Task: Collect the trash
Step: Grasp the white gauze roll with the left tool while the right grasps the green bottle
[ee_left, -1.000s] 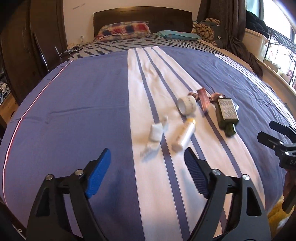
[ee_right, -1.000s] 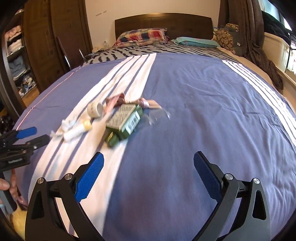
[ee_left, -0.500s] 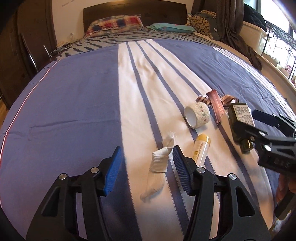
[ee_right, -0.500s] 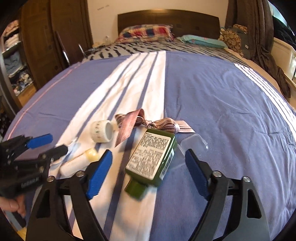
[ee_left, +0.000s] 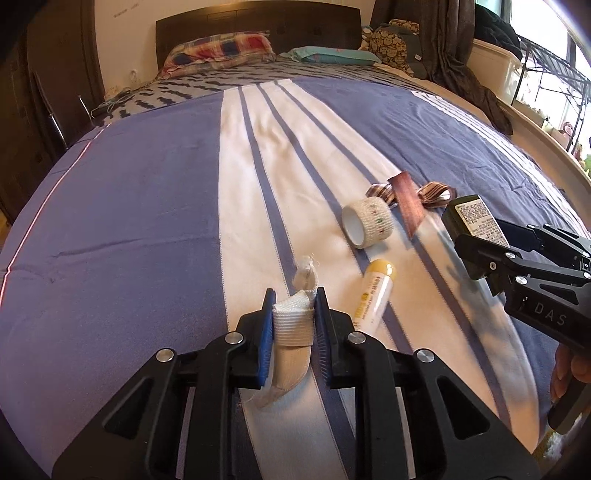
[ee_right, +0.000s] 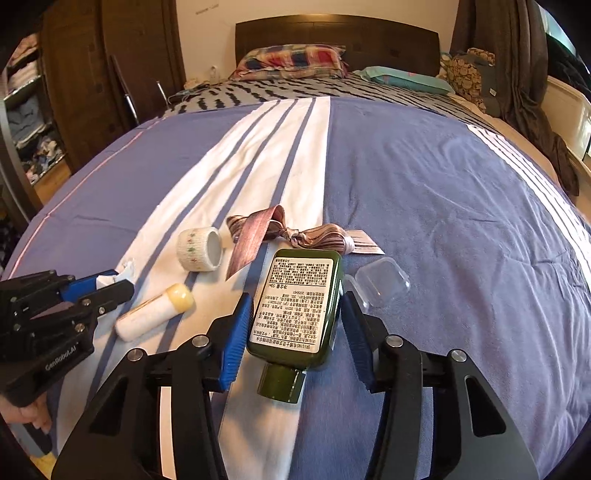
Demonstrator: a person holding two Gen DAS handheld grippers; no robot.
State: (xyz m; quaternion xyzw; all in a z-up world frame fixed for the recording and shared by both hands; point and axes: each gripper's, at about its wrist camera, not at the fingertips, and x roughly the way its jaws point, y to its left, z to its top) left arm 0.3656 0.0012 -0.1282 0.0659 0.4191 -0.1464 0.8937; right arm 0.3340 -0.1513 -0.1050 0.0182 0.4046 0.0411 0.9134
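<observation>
On the striped bed cover (ee_left: 129, 221) lies a white bandage scrap (ee_left: 293, 325). My left gripper (ee_left: 293, 295) is closing on it, and both pads press its sides. A white roll of tape (ee_left: 367, 226), a white tube with a yellow cap (ee_left: 373, 295) and a brown ribbon (ee_left: 406, 206) lie just beyond. In the right wrist view a green bottle (ee_right: 299, 299) lies label up, cap toward me. My right gripper (ee_right: 297, 299) straddles it with closing jaws, and a thin gap still shows at the pads. A clear plastic lid (ee_right: 382, 282) rests right of the bottle.
Pillows (ee_left: 221, 51) and a dark headboard (ee_right: 332, 33) are at the far end of the bed. A dark wardrobe (ee_right: 92, 74) stands on the left. Curtains (ee_right: 517, 55) and a metal rack (ee_left: 546, 74) stand along the right side. A hand (ee_left: 569, 373) holds the right gripper's grip.
Both grippers have moved forward and down over the items, and their jaws have narrowed. The left now clamps the bandage scrap, and the right has come around the green bottle.
</observation>
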